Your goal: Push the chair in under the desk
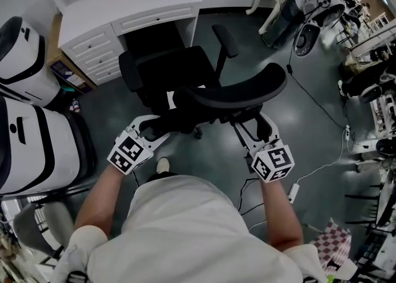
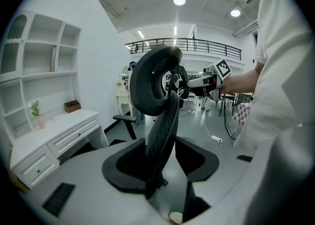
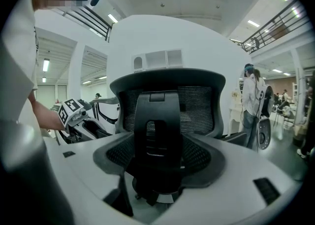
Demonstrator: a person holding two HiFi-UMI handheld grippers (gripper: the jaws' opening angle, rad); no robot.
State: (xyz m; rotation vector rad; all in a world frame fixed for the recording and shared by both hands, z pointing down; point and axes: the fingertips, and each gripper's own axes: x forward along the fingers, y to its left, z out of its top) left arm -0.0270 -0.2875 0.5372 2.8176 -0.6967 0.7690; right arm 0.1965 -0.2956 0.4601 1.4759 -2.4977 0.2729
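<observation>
Both tongs are open. The left tongs (image 1: pixel 154 130) straddle the side edge of the chair (image 1: pixel 176 74) back (image 1: pixel 247 93). A gap shows beside one pad, so nothing is clamped. The right tongs (image 1: pixel 257 128) sit behind the back with jaws wide and its spine showing in the gap. I see no squeeze there either.

The chair stands in front of the bench (image 1: pixel 142 0) with its back toward the person. The seat front is about at the mouth of the kneehole (image 1: pixel 151 35), not yet under. It sits skewed, with the back swung out to the right of the opening.

As I read it, the push has begun but is far from done. The next move calls for both tongs to bear on the back together. They would ease it leftward until the seat squares up to the opening, then roll it straight in.

Two edges need minding. The far armrest (image 1: pixel 226 35) lies right of the bench's end panel, outside the opening. The near armrest (image 1: pixel 127 65) is close to the drawers (image 1: pixel 96 52). Either could catch.

The floor to the right is open apart from a cable (image 1: pixel 312 96). On the left, big white units (image 1: pixel 31 133) stand near, so there is little room on that side.
</observation>
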